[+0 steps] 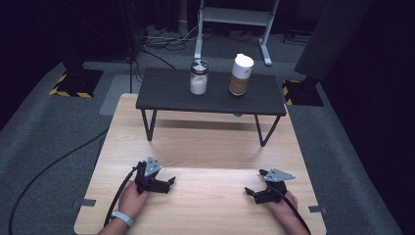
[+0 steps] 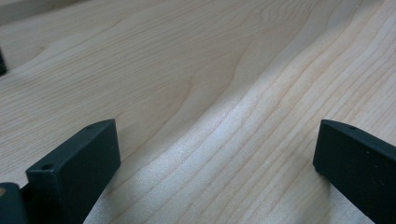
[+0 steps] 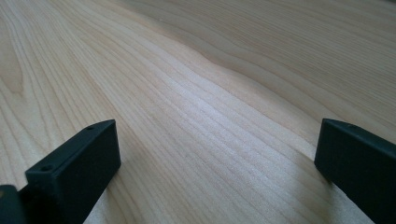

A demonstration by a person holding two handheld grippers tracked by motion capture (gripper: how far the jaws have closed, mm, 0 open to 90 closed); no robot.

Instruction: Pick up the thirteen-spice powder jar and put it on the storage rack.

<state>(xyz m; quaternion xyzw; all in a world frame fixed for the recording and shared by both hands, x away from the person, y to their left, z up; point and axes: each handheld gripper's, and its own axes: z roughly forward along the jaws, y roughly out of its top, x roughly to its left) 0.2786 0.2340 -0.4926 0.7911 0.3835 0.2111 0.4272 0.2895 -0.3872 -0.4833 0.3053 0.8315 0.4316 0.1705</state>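
Observation:
My left gripper (image 1: 169,182) rests low on the wooden table (image 1: 205,147) at the near left, held by a hand with a wristwatch; its jaws are wide apart with nothing between them (image 2: 217,154). My right gripper (image 1: 252,192) lies at the near right, pointing toward the left one, jaws also wide apart and empty (image 3: 217,154). On a small black raised shelf (image 1: 166,95) at the far side stand a glass jar (image 1: 198,77) with white contents and a metal lid, and a brown bottle (image 1: 240,74) with a white cap.
The black shelf stands on thin metal legs (image 1: 148,125) at the table's far end. Cables (image 1: 58,161) trail over the grey carpet to the left. A metal stand (image 1: 235,19) is behind the table.

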